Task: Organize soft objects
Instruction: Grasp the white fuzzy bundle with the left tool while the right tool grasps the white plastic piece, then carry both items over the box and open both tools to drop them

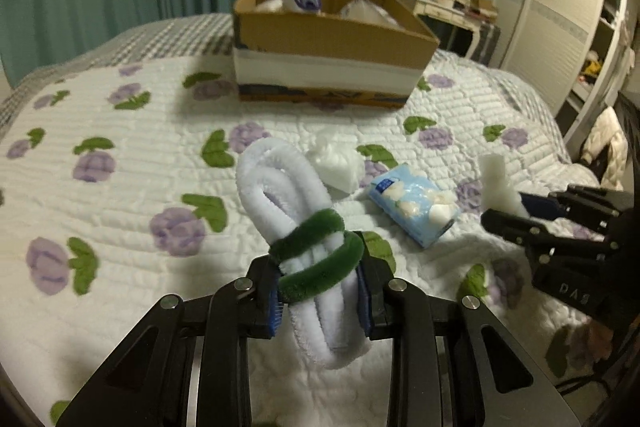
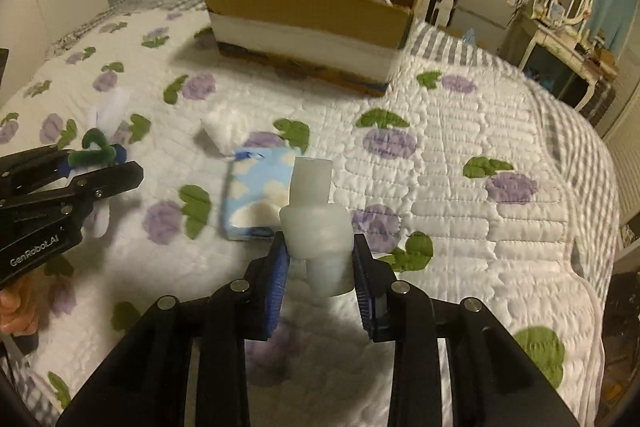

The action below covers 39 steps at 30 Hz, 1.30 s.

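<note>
Chenille bundle clamped above open quilt.

Fuzzy chenille bundle, quilted bedspread

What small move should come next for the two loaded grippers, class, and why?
Probably carry both loads forward over the box before releasing. The left gripper is shut on the bundle, the right gripper on the foam; the box sits open further up the bed, already holding soft things.
</note>
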Available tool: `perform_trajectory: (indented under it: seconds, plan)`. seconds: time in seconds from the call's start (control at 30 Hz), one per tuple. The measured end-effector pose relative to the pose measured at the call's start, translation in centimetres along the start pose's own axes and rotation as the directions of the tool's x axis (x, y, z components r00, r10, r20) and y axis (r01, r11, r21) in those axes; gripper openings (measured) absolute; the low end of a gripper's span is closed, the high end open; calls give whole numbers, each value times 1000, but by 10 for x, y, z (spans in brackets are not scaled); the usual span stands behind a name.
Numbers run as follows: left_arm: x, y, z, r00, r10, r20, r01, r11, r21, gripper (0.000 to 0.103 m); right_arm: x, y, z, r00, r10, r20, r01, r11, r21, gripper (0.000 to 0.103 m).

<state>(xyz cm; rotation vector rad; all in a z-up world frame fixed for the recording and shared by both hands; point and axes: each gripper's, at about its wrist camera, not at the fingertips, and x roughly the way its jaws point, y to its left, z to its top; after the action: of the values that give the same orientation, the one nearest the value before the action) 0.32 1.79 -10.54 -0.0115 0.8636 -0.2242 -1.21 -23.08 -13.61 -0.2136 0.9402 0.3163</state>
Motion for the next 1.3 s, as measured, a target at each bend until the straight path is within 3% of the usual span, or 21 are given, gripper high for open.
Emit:
perform_trajectory:
  seconds: [0.3, 0.53, 0.93, 1.3]
  plan:
    - [-57, 10, 10, 995, 10, 101, -11, 1000, 7, 28, -43, 32, -10, 995, 21, 102, -26, 998, 55, 31]
    - [-100, 9, 33, 980, -12, 197, 7, 1000, 25, 28, -93, 40, 1, 974, 1, 228, -22, 996, 89, 31]
    - [-147, -1, 86, 937, -51, 345, 21, 996, 88, 28, -171, 41, 51, 898, 7, 441, -43, 997, 71, 31]
    - [-138, -6, 143, 904, -83, 419, 34, 992, 123, 28, -207, 20, 111, 813, -9, 582, -26, 998, 52, 31]
